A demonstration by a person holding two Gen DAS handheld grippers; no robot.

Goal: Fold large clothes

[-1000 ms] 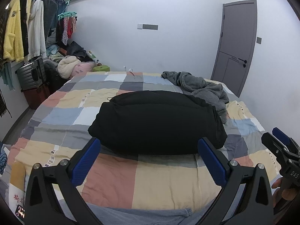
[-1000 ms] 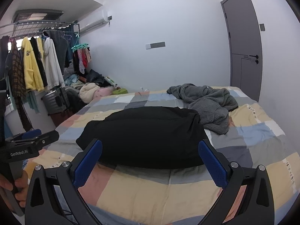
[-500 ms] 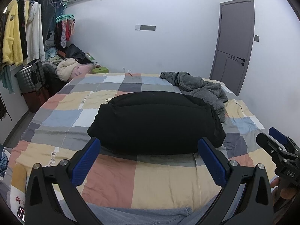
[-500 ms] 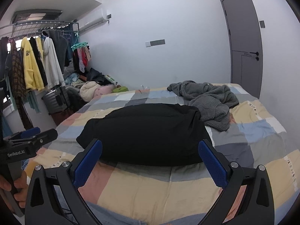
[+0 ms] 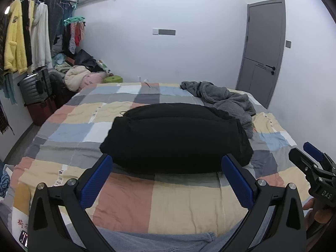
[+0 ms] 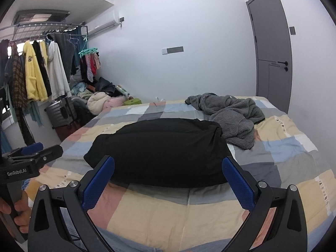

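Left wrist view: the left gripper (image 5: pixel 166 170) hangs wide apart and empty above the bed (image 5: pixel 189 199), the folded black garment (image 5: pixel 176 138) lying just ahead.

Right wrist view: the right gripper (image 6: pixel 168 172) likewise gapes empty, probably since folding looks finished.

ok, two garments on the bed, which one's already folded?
The black garment, a compact flat bundle mid-bed. The grey fleece one lies crumpled behind it, toward the door.
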